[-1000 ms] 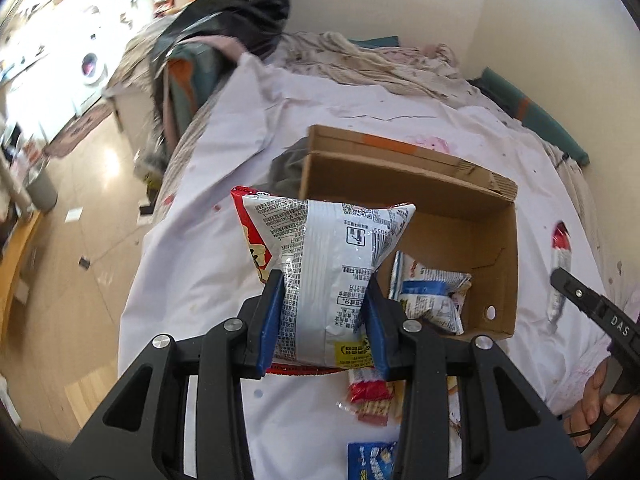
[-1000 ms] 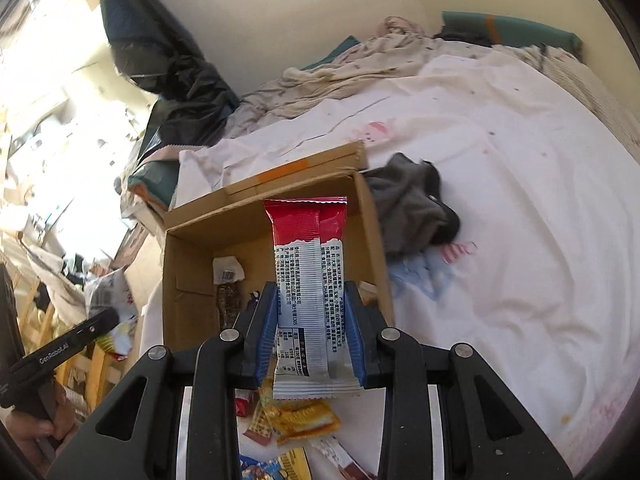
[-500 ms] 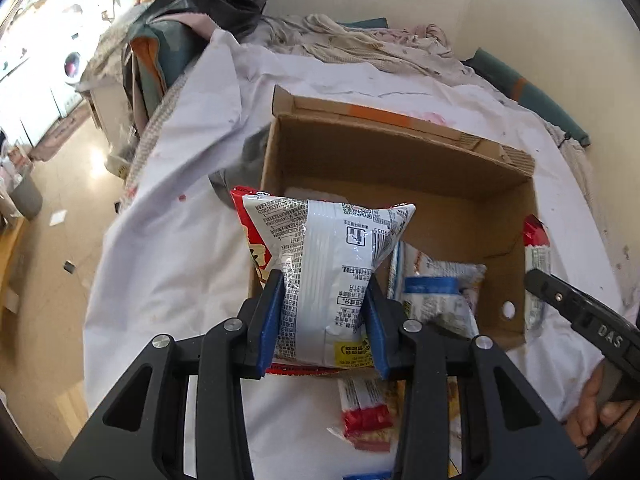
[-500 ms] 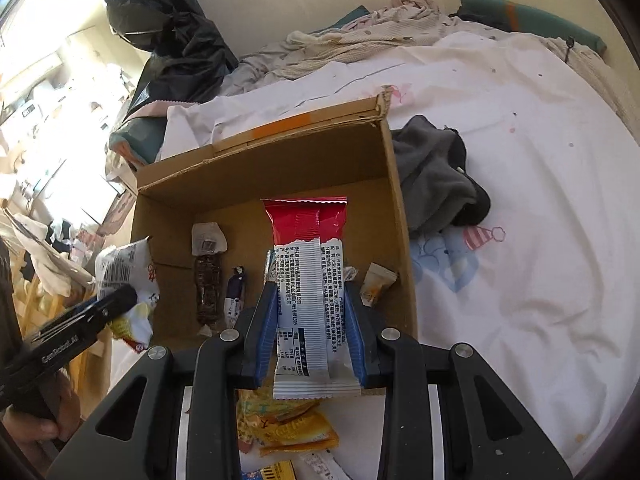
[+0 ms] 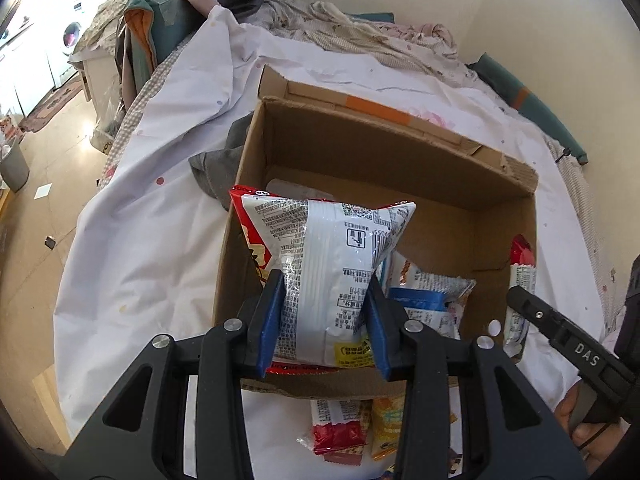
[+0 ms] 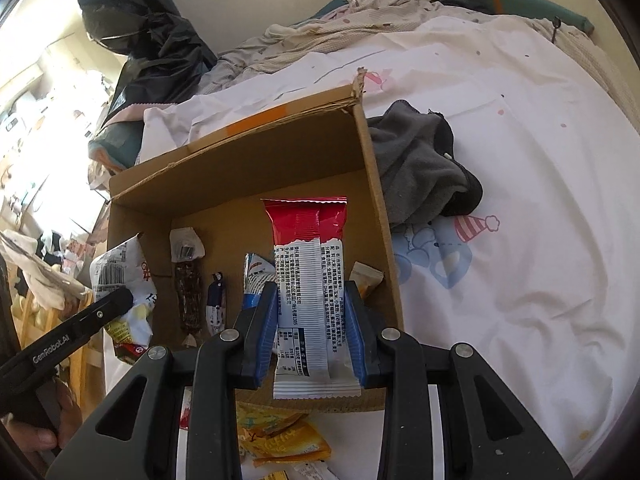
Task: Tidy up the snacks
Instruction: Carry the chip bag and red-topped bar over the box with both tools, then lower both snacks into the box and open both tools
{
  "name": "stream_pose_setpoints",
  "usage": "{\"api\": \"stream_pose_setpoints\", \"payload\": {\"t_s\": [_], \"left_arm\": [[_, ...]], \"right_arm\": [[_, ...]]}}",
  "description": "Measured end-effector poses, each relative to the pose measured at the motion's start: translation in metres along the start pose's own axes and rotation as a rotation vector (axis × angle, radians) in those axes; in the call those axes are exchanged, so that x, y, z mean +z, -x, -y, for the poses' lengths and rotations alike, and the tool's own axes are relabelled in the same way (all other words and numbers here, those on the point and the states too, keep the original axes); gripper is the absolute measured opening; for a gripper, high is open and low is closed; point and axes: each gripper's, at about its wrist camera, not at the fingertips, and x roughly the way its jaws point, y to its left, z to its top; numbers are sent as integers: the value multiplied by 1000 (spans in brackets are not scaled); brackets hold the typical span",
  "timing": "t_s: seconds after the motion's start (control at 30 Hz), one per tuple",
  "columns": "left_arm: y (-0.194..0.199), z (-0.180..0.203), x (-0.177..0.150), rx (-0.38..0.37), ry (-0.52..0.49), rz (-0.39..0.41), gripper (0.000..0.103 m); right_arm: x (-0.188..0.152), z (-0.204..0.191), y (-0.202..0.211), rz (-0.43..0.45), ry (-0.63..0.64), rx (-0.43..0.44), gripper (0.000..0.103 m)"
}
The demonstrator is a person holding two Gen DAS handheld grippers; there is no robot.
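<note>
An open cardboard box (image 5: 400,148) (image 6: 248,160) sits on a white bedsheet. My left gripper (image 5: 325,320) is shut on a silver and red snack bag (image 5: 332,264), held over the box's near left part. My right gripper (image 6: 311,332) is shut on a long red and white snack bar (image 6: 308,280), held over the box's near right part. Inside the box lie several small packets, among them a blue and white one (image 5: 424,300) and a dark bar (image 6: 188,284). Each view shows the other gripper at its edge, the right one (image 5: 572,344) and the left one (image 6: 68,336).
A grey cloth (image 6: 424,164) lies against the box's right side. Loose snacks lie on the sheet in front of the box: a red and white bar (image 5: 340,428) and orange packets (image 6: 280,436). Crumpled bedding and a black bag (image 6: 152,40) lie behind. The bed's left edge drops to the floor (image 5: 28,240).
Both grippers have moved forward with their snacks, from in front of the box to over its opening. The box looks larger and closer in both views.
</note>
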Motion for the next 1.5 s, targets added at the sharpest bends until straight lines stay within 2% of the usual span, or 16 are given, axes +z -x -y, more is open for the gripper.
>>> {"api": "stream_pose_setpoints", "payload": {"t_s": [0.23,0.27,0.3,0.33,0.37,1.07,1.33,1.5], "left_arm": [[-2,2,2,-30,0,-7,37],[-3,2,2,-40,4,-11,47],[-4,2,2,-44,7,-19,66],[-5,3,2,-42,7,-25,76],[-4,2,2,-35,13,-25,85],[2,1,-1,24,-16,15,86],[20,-8,-4,38,-14,34,86],[34,-19,-9,53,-10,18,86]], "right_arm": [[1,-1,3,16,-2,8,36],[2,-2,5,24,1,-3,36],[2,-2,7,33,2,-15,50],[3,-1,10,49,-7,-14,71],[3,0,12,64,-15,-6,77],[7,4,17,72,-40,33,79],[-3,3,24,51,-46,51,79],[-13,6,37,46,-70,55,79]]}}
